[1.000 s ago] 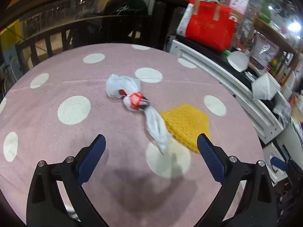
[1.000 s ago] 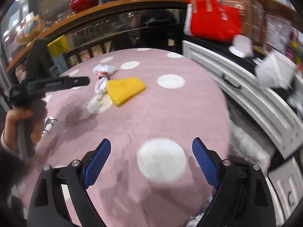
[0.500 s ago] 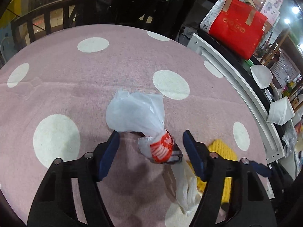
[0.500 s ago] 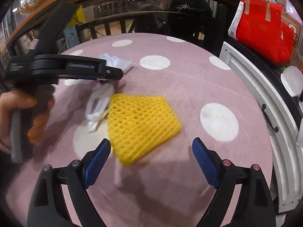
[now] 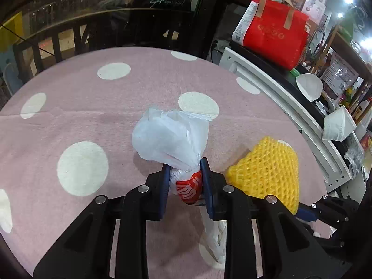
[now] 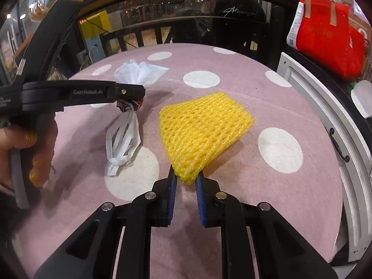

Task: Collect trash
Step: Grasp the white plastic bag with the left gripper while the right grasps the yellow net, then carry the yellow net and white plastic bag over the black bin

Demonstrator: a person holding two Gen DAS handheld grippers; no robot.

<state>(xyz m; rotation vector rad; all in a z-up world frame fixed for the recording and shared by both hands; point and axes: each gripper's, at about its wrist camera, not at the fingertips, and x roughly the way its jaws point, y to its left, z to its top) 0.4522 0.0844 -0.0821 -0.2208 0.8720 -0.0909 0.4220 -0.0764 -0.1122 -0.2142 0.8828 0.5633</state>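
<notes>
A white plastic bag (image 5: 171,137) with a red printed middle lies on the pink dotted tablecloth (image 5: 93,107). My left gripper (image 5: 185,174) is shut on the bag's twisted middle; the knotted tail trails back under it. In the right wrist view the bag (image 6: 123,137) lies left, with the left gripper clamped across it. A yellow foam net (image 6: 204,130) lies at mid table. My right gripper (image 6: 186,181) is shut on its near corner. The net also shows in the left wrist view (image 5: 267,169).
A red gift bag (image 5: 274,34) stands on a dark shelf to the right. A white cabinet edge (image 5: 290,116) runs along the table's right side, with white bowls (image 5: 337,125) behind it. A dark wooden railing (image 6: 186,30) stands beyond the far edge.
Both grippers were open and apart from the trash. The left moved in and shut on the bag's middle. The right moved up to the yellow net and shut on its corner.
</notes>
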